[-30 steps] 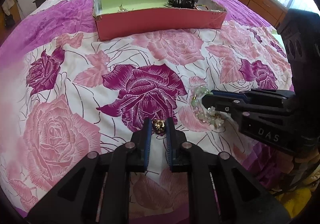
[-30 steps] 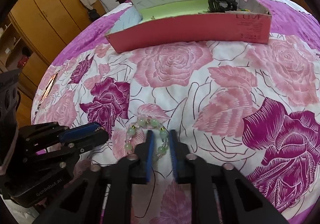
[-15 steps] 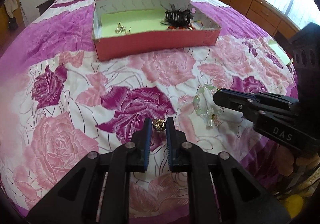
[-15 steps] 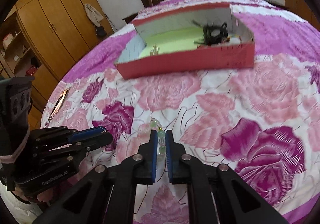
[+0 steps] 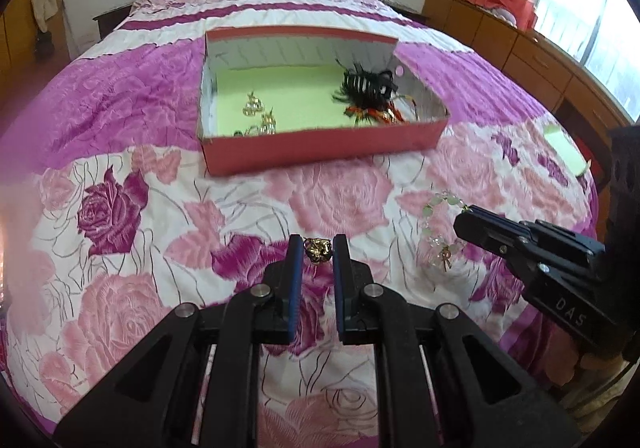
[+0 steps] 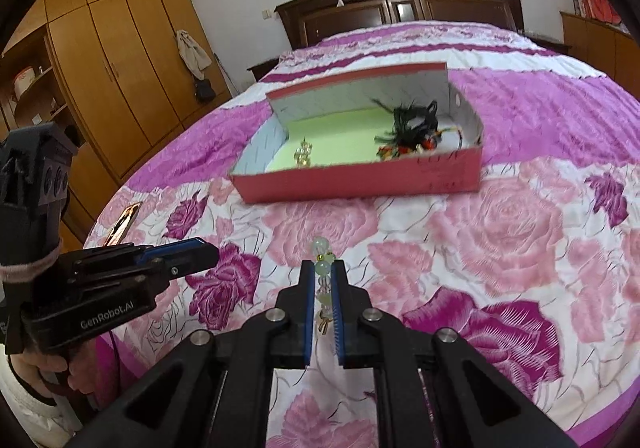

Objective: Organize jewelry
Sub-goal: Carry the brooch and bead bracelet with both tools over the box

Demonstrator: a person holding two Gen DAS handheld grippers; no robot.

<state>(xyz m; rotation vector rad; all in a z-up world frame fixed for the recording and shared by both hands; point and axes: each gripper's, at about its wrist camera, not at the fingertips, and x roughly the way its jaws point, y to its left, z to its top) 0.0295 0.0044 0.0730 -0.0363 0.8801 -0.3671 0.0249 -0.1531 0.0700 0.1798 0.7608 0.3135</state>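
Left wrist view: left gripper, raised higher than a second ago, fingers clenched on a small gold ornament above the bed; red box now further off.

Right wrist view: right gripper lifted likewise, fingers grasping a pale green bead bracelet, gold charm dangling.

left wrist: low over bed's near edge, facing headboard | right wrist: same, further right | shared: red box
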